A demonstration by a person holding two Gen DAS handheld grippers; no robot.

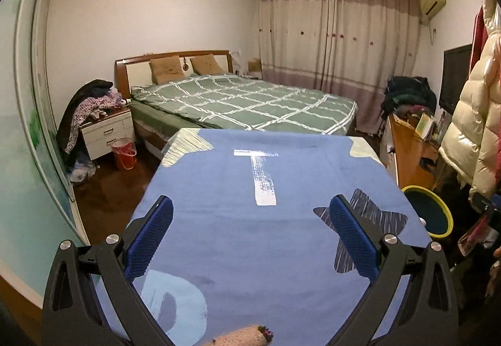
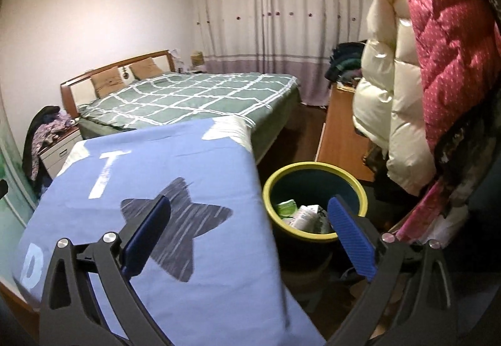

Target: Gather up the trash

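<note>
A dark bin with a yellow-green rim stands on the floor to the right of the blue-covered table. Trash lies inside it: a green packet and crumpled white paper. My right gripper is open and empty, over the table's right edge and the bin. My left gripper is open and empty above the blue cloth. The bin also shows in the left wrist view at the right. A knitted pink item lies at the table's near edge.
A bed with a green checked cover stands behind the table. A red bucket and a white nightstand are at the left. Puffy coats hang close at the right, beside a wooden cabinet.
</note>
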